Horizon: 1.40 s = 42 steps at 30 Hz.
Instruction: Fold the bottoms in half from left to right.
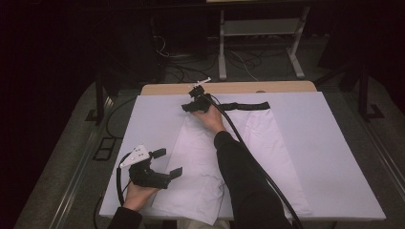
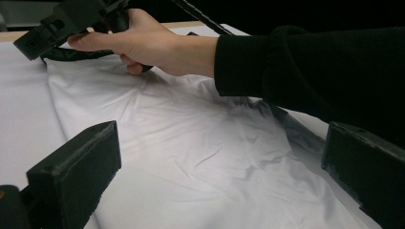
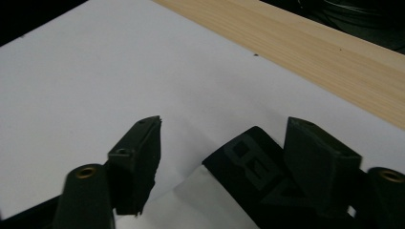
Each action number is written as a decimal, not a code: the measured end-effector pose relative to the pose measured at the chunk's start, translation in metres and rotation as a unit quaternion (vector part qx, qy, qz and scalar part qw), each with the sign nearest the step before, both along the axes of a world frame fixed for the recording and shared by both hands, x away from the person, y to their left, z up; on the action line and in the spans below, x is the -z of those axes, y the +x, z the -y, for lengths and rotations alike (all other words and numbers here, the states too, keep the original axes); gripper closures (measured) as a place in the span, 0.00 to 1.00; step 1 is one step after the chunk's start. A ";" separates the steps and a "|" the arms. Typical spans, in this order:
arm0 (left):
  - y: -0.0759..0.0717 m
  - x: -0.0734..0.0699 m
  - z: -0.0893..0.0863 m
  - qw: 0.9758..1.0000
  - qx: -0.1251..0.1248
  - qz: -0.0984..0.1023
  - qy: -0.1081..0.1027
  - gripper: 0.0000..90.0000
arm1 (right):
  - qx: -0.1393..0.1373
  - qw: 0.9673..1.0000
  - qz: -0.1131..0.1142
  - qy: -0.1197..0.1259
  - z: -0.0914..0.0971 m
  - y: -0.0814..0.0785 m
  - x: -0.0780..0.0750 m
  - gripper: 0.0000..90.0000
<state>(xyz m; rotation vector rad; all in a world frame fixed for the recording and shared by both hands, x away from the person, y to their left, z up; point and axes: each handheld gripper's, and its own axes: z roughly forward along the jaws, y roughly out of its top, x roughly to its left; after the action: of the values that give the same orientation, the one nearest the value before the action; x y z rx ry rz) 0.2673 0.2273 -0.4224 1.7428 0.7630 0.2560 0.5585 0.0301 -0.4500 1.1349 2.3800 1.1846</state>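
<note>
A pair of white shorts (image 1: pixel 248 143) lies spread flat on the white table cover (image 1: pixel 334 143), its black waistband (image 1: pixel 243 106) toward the far edge. The right gripper (image 1: pixel 193 106), jaws apart, sits at the waistband's left corner without clamping it. The left gripper (image 1: pixel 167 164) hovers wide open beside the near hem. No fold appears begun. Pale block markings on the waistband cannot be read.
</note>
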 end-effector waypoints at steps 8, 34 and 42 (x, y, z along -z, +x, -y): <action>0.000 0.000 -0.001 1.000 -0.001 0.000 0.001 0.00 | 0.015 1.000 -0.001 -0.019 -0.006 0.001 0.005 0.48; -0.004 0.001 -0.007 0.995 -0.018 -0.079 0.064 0.00 | 0.046 0.999 -0.002 -0.015 -0.002 -0.016 -0.002 0.95; -0.010 0.003 -0.015 0.990 -0.020 -0.112 0.082 0.00 | 0.044 0.999 0.008 0.001 0.007 -0.019 -0.006 0.95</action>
<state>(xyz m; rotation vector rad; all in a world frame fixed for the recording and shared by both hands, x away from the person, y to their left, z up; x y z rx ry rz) 0.2576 0.2427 -0.4250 1.9338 0.9626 0.1559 0.5390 0.0233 -0.4441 1.2129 2.2920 1.1642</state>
